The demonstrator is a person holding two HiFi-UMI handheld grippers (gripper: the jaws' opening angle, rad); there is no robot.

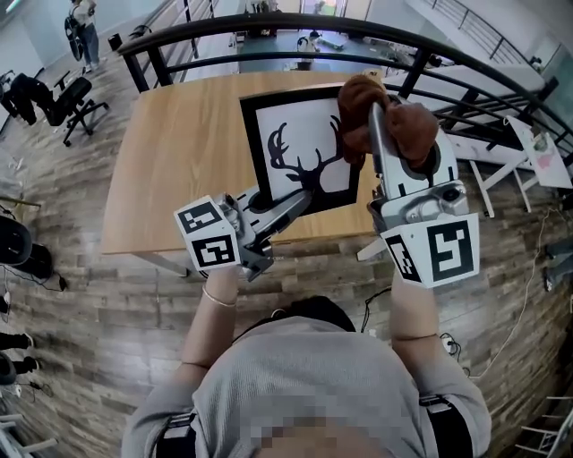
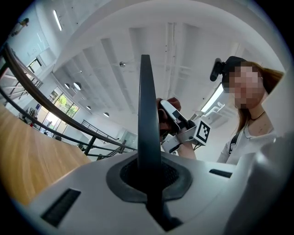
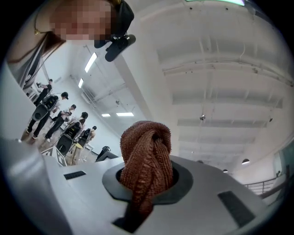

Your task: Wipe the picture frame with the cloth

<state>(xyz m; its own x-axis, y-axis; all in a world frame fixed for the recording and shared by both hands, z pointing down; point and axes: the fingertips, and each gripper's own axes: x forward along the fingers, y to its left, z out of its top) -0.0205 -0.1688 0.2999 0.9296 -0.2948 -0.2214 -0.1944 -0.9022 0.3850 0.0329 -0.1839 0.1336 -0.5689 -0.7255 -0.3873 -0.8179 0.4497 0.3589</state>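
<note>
The picture frame [image 1: 295,112] has a black border and a black antler silhouette on white. It hangs tilted over the wooden table [image 1: 179,152]. My left gripper [image 1: 298,203] is shut on its lower edge. In the left gripper view the frame [image 2: 146,105] stands edge-on between the jaws of the left gripper [image 2: 149,176]. My right gripper [image 1: 383,143] is raised beside the frame's right side and is shut on a bunched brown cloth [image 1: 389,121]. The cloth [image 3: 147,156] fills the jaws of the right gripper [image 3: 146,179] in the right gripper view. The right gripper [image 2: 183,131] also shows beyond the frame.
A curved black railing [image 1: 269,27] runs behind the table. A black office chair [image 1: 72,98] stands at the far left, and white desks [image 1: 510,148] at the right. Several people [image 3: 55,119] stand in the distance.
</note>
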